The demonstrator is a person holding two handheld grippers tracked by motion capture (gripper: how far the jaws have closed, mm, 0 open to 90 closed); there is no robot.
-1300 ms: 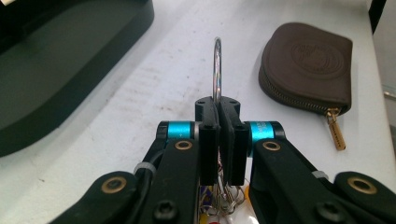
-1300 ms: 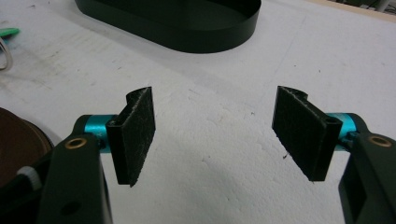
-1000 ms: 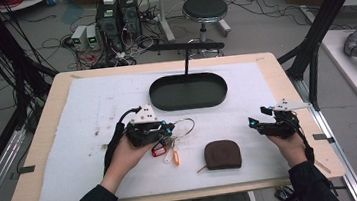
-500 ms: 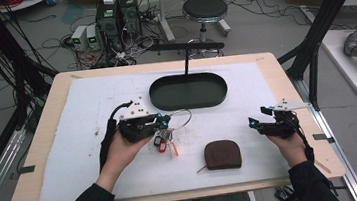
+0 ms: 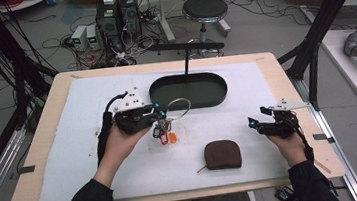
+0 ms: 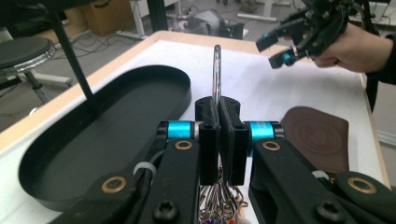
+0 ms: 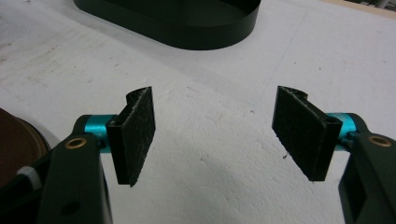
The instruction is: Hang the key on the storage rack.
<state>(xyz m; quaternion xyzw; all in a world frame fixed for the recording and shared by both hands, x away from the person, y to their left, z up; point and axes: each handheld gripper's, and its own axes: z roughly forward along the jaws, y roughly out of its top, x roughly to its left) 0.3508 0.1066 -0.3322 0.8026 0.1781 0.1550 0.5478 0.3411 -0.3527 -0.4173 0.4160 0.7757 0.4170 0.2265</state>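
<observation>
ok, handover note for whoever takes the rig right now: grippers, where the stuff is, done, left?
Left gripper: shut on the key ring, bunch of keys hanging under it, lifted off the white mat.
Right gripper: open, nothing held, hovering at the mat's right side.
Black oval tray: at the back of the mat, nothing in it, just beyond the left gripper.
Brown pouch: lying flat near the front, closed as far as I can tell.
Done: keys picked up.
Left: probably place the keys, tray or pouch; can't tell which.
</observation>
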